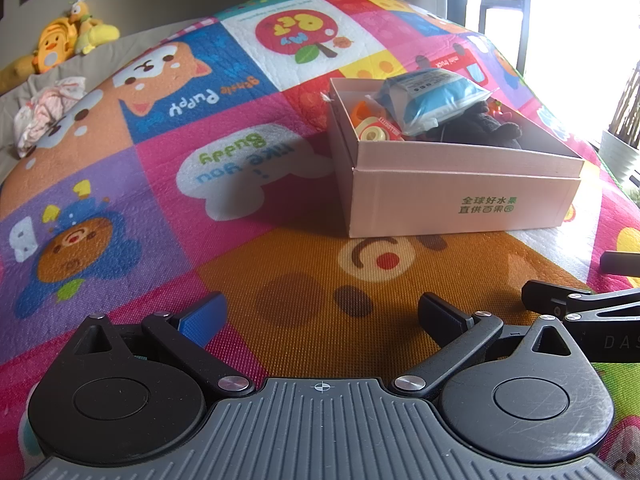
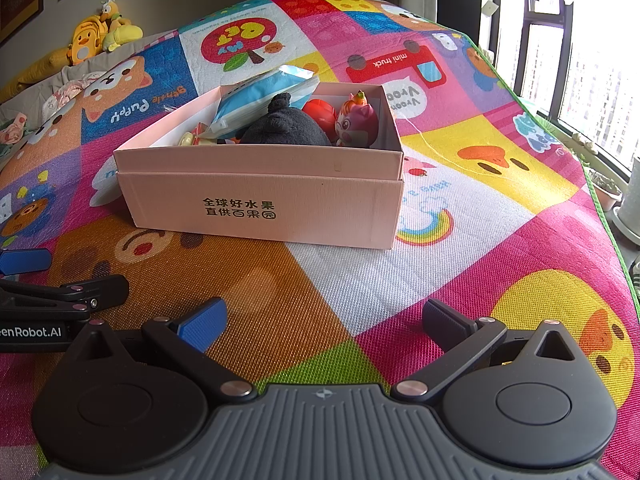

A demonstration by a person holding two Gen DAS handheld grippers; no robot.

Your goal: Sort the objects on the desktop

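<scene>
Evidently late in the sort. Left wrist view: the left gripper [image 1: 322, 312] is hovering low over the mat [image 1: 240, 216], fingers spread wide, holding nothing. Ahead and to the right the box [image 1: 460, 196] is sitting on the mat, well apart from the fingertips. Inside it a blue packet [image 1: 436, 96] is lying on top, a black plush [image 1: 476, 128] is slumping beside it, and a tape roll [image 1: 374, 134] is showing at the near left corner. Part of the right gripper [image 1: 576, 304] is poking in at the right edge. No loose item is showing on the mat in this view.

Right wrist view: the right gripper [image 2: 324, 316] is likewise hanging just above the mat [image 2: 360, 280], fingers wide apart, nothing between them. The box [image 2: 260, 204] is standing ahead, slightly left of centre. From this side the packet [image 2: 256, 104] is leaning at the back left, the plush [image 2: 284, 128] is filling the middle, a red ball [image 2: 320, 114] is peeking out behind it, and a pink figure [image 2: 356, 124] is standing upright at the right end. The left gripper's arm [image 2: 60, 292] is showing at the left edge.

Judgement: everything to be sorted appears to be in the box already; the mat around it is showing nothing left to collect, though whatever lies outside both views is unknown. Soft toys [image 2: 100, 28] beyond the mat's far edge are probably not part of the job.
</scene>
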